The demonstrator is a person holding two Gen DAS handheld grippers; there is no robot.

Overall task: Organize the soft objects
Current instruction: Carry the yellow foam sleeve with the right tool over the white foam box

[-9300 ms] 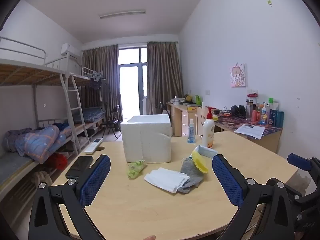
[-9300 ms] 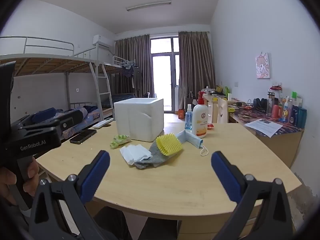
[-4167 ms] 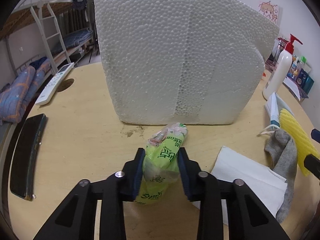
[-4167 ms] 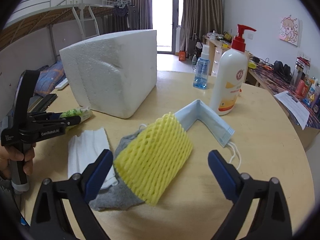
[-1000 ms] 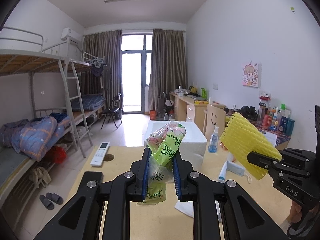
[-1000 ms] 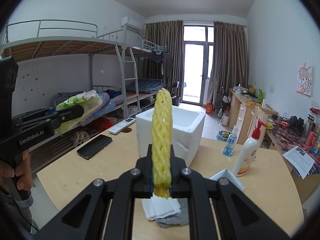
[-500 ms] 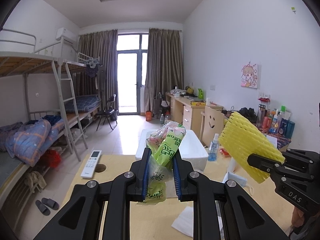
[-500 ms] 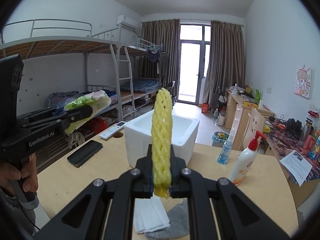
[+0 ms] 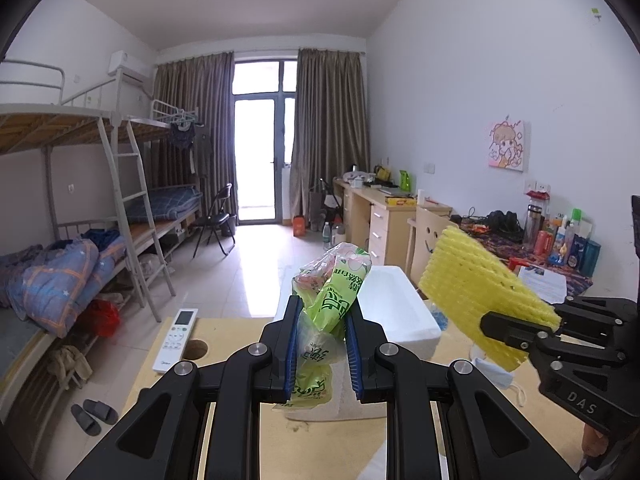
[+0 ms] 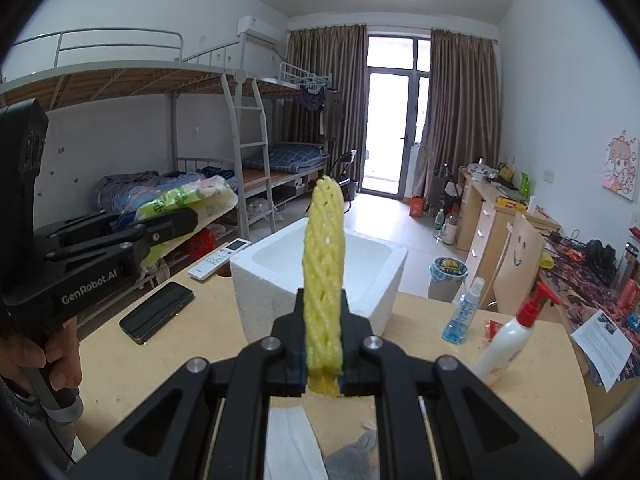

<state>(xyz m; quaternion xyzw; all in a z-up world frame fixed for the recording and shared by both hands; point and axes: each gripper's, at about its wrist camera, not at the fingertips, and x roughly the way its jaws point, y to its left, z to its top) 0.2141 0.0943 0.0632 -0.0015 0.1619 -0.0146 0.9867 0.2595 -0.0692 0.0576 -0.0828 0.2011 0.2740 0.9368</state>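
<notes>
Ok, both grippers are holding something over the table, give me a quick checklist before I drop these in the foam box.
1. Left gripper shut on green packet: ok.
2. Right gripper shut on yellow net: ok.
3. Foam box open on top: ok.
4. Room inside the box: ok, the part in view is bare; the net hides the rest.
5. Grippers over the opening: not ok, both look short of it.
6. Tissue and sock waiting on the table: ok.
</notes>
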